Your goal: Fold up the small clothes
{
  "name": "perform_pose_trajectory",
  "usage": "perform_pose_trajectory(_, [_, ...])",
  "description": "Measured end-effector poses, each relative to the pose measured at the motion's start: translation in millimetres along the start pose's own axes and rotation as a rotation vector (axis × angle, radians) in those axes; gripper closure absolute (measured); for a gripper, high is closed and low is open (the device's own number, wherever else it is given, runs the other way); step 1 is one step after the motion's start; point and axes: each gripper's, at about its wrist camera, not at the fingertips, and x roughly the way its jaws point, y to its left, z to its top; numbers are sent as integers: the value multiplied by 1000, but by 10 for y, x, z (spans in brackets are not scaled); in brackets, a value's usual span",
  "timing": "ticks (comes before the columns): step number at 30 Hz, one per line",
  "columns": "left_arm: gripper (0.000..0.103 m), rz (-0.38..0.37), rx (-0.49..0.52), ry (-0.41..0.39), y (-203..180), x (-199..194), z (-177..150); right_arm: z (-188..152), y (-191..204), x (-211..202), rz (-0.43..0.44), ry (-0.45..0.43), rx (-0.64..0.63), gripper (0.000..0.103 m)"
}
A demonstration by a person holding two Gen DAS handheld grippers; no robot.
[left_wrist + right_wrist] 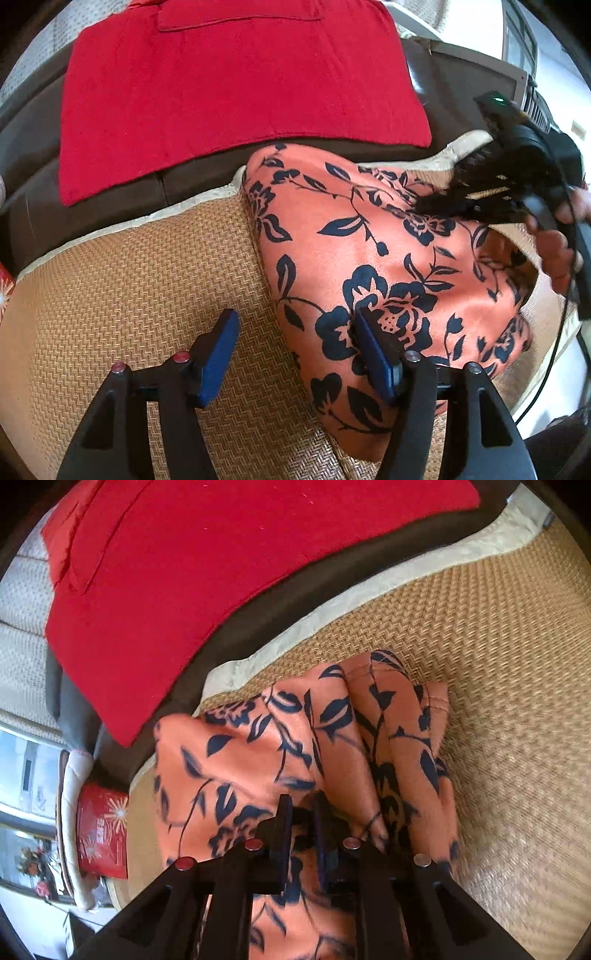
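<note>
An orange floral garment is pinched by the right gripper mid-fold on the woven mat; the left gripper, wide open and empty, must be closed on an edge next.

Black gripper arms, blue fingers, red and silver screw heads, bare-skinned hand.

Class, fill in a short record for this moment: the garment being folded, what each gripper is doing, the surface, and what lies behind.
garment: orange floral cloth, bunched and partly lifted
left gripper: open, one finger over the cloth edge, holding nothing
right gripper: closed on the cloth, raising it
surface: woven mat
behind: red cloth lying flat, apart from the orange one
</note>
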Motion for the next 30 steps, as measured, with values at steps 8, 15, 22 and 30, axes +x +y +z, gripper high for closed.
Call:
perform_pose_trajectory(8, [32,20,57,-55,-158,-263,-17,-579,17,-775,12,-47,-61,86])
perform_pose_trajectory(15, [30,84,53,48,-209,-85,-124,-895,-18,-578,-92,28,-87,84])
perform_pose_trajectory(22, [28,53,26,35,-84,-141,-211,-282,769,-411,33,11,-220,84])
perform_pose_trajectory(30, [25,48,70,22,-72,-120,-231,334,1018,716,17,151,-190,83])
